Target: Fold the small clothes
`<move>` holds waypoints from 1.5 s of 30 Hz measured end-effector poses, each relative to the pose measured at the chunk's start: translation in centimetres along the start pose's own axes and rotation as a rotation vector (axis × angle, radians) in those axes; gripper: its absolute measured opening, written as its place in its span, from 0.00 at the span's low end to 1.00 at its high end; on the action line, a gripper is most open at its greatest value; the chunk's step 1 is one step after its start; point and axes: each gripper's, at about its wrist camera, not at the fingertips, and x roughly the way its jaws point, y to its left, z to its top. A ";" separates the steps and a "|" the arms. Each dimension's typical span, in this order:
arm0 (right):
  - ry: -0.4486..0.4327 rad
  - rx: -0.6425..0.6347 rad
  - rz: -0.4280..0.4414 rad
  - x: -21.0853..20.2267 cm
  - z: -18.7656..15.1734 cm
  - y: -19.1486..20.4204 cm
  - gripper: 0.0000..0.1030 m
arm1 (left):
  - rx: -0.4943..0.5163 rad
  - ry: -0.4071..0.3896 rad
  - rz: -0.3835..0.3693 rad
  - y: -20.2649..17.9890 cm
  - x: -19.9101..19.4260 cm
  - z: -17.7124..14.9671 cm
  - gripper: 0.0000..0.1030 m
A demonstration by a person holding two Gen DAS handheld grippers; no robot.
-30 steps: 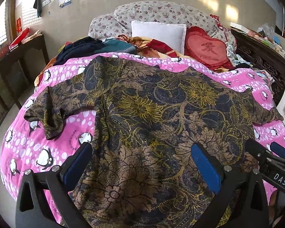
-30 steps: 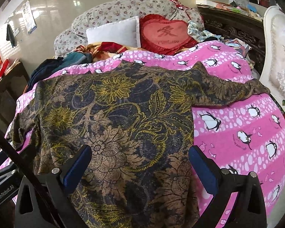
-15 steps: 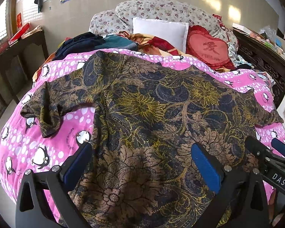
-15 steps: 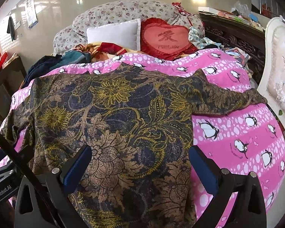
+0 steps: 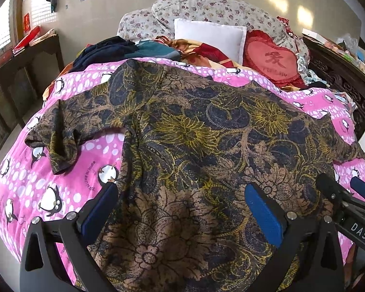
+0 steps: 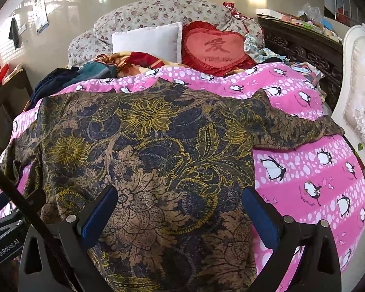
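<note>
A dark floral short-sleeved shirt [image 5: 194,146] lies spread flat on the pink penguin bedspread [image 5: 24,177], collar at the far end, sleeves out to both sides. It also fills the right wrist view [image 6: 143,150]. My left gripper [image 5: 180,209] is open and empty above the shirt's near hem, left of centre. My right gripper [image 6: 177,209] is open and empty above the near hem towards the right. The left sleeve [image 5: 58,136] is crumpled. The right sleeve [image 6: 296,131] lies stretched out.
Pillows, a white cushion [image 5: 209,36] and a red heart cushion [image 6: 214,46] lie at the head of the bed. A heap of dark clothes [image 5: 109,51] lies at the far left. A wooden side table [image 5: 24,73] stands left, a white chair [image 6: 360,92] right.
Both grippers have drawn back slightly and tilted up, so the bed's far end shows lower in view. The shirt has not moved. Both jaws stay open.
</note>
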 end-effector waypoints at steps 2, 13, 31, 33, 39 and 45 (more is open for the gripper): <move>0.004 -0.009 0.000 0.1 0.0 0.2 1.00 | -0.004 -0.001 -0.001 0.0 0.0 0.0 1.00; 0.007 -0.015 -0.001 0.3 0.2 0.6 1.00 | -0.008 0.006 0.001 0.3 0.4 -0.1 1.00; 0.016 -0.033 0.010 1.1 0.3 2.0 1.00 | -0.024 0.019 0.003 1.1 0.8 0.1 1.00; 0.016 -0.039 0.010 1.2 0.3 2.2 1.00 | -0.023 0.020 0.005 1.1 0.8 0.1 1.00; 0.018 -0.040 0.011 1.4 0.4 2.5 1.00 | -0.022 0.020 0.008 1.2 0.8 0.2 1.00; 0.021 -0.034 0.012 1.4 0.3 2.4 1.00 | -0.020 0.021 0.006 1.3 0.8 0.1 1.00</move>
